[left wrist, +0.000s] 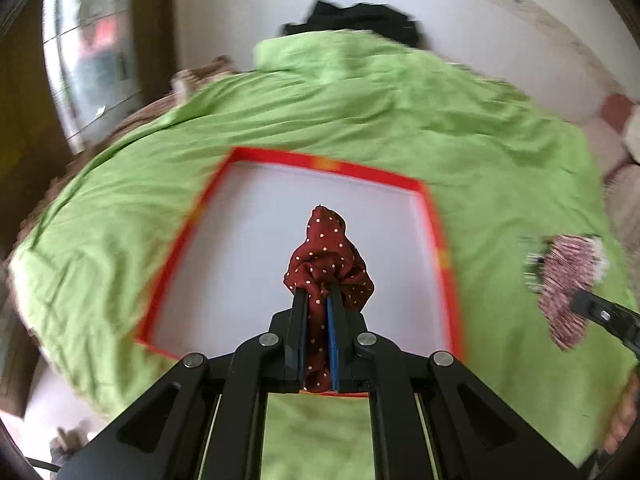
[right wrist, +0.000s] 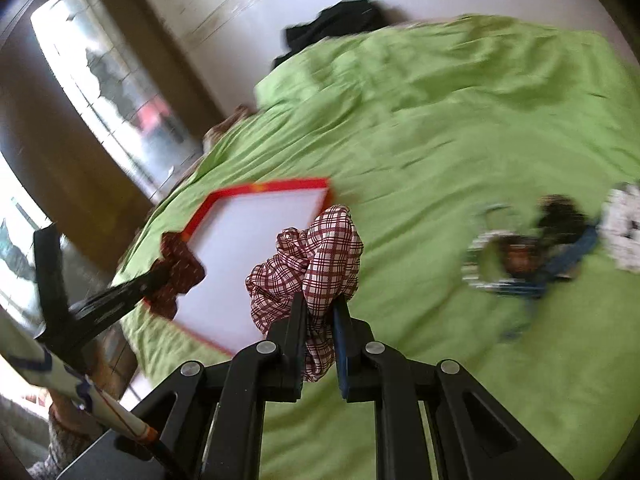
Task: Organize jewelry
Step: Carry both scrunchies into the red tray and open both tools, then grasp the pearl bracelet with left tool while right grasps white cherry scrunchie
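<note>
My left gripper [left wrist: 318, 294] is shut on a dark red scrunchie with white dots [left wrist: 326, 256], held above the white floor of a red-rimmed box lid [left wrist: 324, 162] that lies on the green bedspread. My right gripper [right wrist: 320, 300] is shut on a red and white plaid scrunchie [right wrist: 316, 254], hanging over the bedspread just right of the box lid [right wrist: 264, 188]. The right wrist view also catches the left gripper [right wrist: 160, 276] with the dotted scrunchie [right wrist: 178, 268] at the lid's near left corner. In the left wrist view, the plaid scrunchie [left wrist: 568, 276] appears at the right.
A blurred heap of other hair ties and bands [right wrist: 536, 248] lies on the green bedspread [right wrist: 440, 140] to the right. Dark clothing [right wrist: 336, 24] sits at the bed's far edge by the white wall. A window [right wrist: 116, 92] and brown frame are at the left.
</note>
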Demonstrator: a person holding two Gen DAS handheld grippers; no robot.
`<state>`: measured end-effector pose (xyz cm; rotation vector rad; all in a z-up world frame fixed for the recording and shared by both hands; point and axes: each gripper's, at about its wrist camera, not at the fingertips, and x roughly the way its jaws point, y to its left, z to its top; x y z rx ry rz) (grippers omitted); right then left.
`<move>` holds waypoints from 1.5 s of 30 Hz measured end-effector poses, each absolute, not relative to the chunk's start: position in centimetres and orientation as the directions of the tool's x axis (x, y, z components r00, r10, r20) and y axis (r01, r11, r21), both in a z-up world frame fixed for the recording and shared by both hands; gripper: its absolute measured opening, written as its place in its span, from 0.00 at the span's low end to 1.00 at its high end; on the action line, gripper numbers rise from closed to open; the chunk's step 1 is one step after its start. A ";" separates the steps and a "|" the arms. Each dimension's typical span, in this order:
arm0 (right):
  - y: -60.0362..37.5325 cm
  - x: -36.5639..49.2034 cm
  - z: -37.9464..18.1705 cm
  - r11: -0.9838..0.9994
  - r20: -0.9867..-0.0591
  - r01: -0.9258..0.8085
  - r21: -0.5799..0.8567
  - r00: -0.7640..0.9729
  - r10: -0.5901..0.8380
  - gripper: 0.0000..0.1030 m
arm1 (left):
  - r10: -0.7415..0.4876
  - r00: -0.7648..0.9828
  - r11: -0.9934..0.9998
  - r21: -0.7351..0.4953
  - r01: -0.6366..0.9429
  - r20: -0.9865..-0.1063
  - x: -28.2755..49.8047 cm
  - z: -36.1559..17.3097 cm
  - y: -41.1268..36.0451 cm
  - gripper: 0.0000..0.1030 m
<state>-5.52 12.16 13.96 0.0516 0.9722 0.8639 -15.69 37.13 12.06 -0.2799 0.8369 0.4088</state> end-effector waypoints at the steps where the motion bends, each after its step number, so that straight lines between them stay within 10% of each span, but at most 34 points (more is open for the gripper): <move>1: 13.6 -6.0 13.7 0.662 -0.705 -0.636 0.396 0.252 0.663 0.13 | 0.255 0.581 0.875 -0.072 -0.479 -0.773 -15.9 11.4 38.5 0.08; 20: 23.6 -8.0 6.6 0.646 -0.816 -0.698 0.309 0.154 0.557 0.17 | 0.247 0.526 0.799 -0.135 -0.585 -0.814 -17.4 7.4 46.1 0.15; 27: 22.7 -8.4 8.5 0.655 -0.783 -0.701 0.282 0.226 0.580 0.63 | 0.246 0.555 0.792 -0.166 -0.588 -0.795 -18.1 9.2 45.2 0.42; 45: 8.0 -8.8 10.6 0.771 -0.736 -0.573 0.277 0.389 0.554 0.63 | 0.182 0.656 0.911 -0.126 -0.393 -0.732 -16.8 15.8 31.6 0.55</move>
